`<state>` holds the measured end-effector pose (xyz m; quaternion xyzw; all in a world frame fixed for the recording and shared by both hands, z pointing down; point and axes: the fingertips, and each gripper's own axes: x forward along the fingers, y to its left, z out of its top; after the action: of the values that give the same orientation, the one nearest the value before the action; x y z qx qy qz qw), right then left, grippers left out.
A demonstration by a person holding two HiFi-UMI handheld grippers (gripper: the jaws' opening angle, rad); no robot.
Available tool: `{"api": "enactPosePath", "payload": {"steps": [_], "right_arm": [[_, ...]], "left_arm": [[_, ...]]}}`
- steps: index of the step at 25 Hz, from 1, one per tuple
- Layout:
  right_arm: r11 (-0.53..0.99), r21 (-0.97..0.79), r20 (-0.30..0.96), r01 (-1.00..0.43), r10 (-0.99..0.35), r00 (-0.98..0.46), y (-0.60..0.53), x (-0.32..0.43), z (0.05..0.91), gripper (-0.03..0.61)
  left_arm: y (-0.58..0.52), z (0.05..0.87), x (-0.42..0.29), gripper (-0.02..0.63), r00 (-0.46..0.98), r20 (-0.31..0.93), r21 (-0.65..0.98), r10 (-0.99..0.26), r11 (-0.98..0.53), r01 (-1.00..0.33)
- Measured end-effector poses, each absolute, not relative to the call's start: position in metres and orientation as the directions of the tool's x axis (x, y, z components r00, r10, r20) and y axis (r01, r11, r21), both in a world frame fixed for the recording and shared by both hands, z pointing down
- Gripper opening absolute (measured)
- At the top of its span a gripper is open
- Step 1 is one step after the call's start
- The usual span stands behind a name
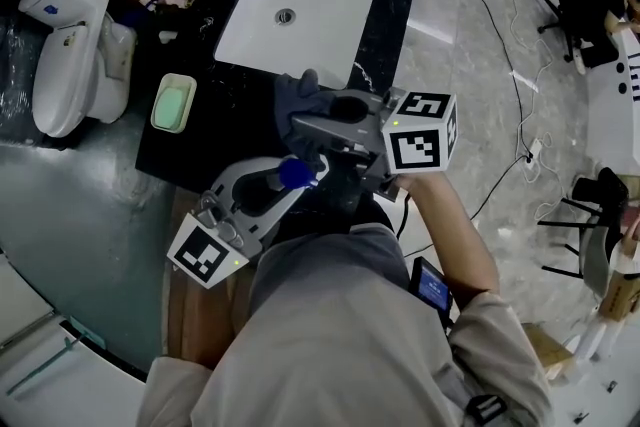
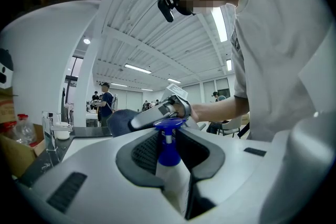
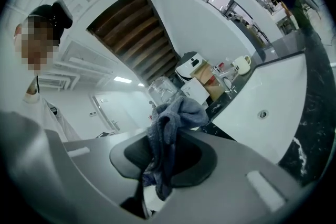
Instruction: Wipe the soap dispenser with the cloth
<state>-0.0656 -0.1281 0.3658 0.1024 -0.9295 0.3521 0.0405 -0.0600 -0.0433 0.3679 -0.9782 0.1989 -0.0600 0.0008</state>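
Now, frame centre: left gripper (image 1: pixel 283 183) clamped on dispenser (image 2: pixel 168 150), smooth white bottle, glossy blue pump. Right gripper (image 3: pixel 167 157) pinches cloth (image 3: pixel 170 123), crumpled grey-blue terry, near pump. Glossy rectangular sink (image 1: pixel 300 0) upper centre.

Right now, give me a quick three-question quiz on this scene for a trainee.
1. True or false: the right gripper is shut on the cloth.
2. What does the left gripper hold? A. the dispenser B. a brush C. nothing
3. Fill in: the dispenser's pump is ___ in colour.
Key: 1 true; 2 A; 3 blue.
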Motion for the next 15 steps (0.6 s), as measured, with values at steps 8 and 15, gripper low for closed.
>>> {"api": "enactPosePath", "payload": {"steps": [8,15], "right_arm": [[0.718,-0.675,0.057,-0.172,-0.181,-0.982,-0.126,-0.061,0.342,0.072],[0.715,-0.669,0.064,-0.205,-0.219,-0.974,-0.127,-0.054,0.342,0.072]], "left_arm": [[-0.046,0.371,-0.066,0.083,0.909,0.102,-0.040,-0.404,-0.915,-0.402],[-0.045,0.370,-0.067,0.083,0.909,0.096,-0.026,-0.406,-0.914,-0.406]]}}
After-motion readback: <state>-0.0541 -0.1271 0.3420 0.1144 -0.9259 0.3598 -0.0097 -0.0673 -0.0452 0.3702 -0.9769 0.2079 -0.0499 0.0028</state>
